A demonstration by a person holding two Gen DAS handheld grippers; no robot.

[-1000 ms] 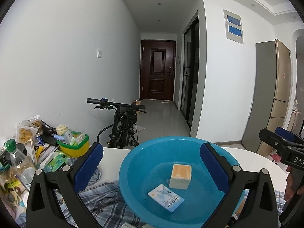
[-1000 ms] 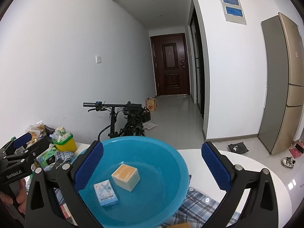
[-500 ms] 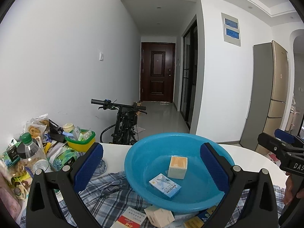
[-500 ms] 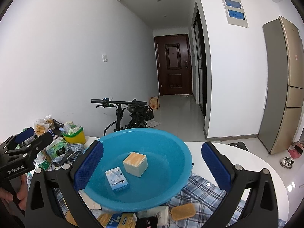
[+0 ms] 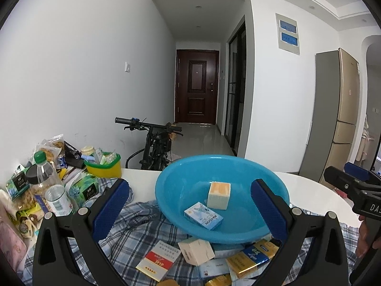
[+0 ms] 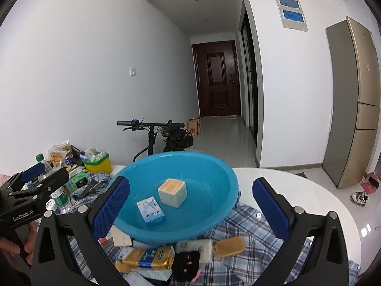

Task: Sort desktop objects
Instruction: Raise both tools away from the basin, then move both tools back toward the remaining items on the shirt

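Blue basin (image 5: 273,186) holds two boxes; loose boxes (image 6: 145,258) lie before it on plaid cloth (image 6: 252,236). Both grippers (image 5: 190,205) (image 6: 190,202) gape empty; each should drop squarely over one box.

I see a turquoise basin (image 5: 166,178) on blue-and-white plaid cloth (image 5: 133,233), a cream cube box (image 5: 218,195) topped orange, and blue finger pads (image 5: 110,208).

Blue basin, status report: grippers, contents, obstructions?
Left gripper open, empty. Right gripper open, empty. Blue basin holds cube box and blue carton. Unsorted boxes piled against its near side.
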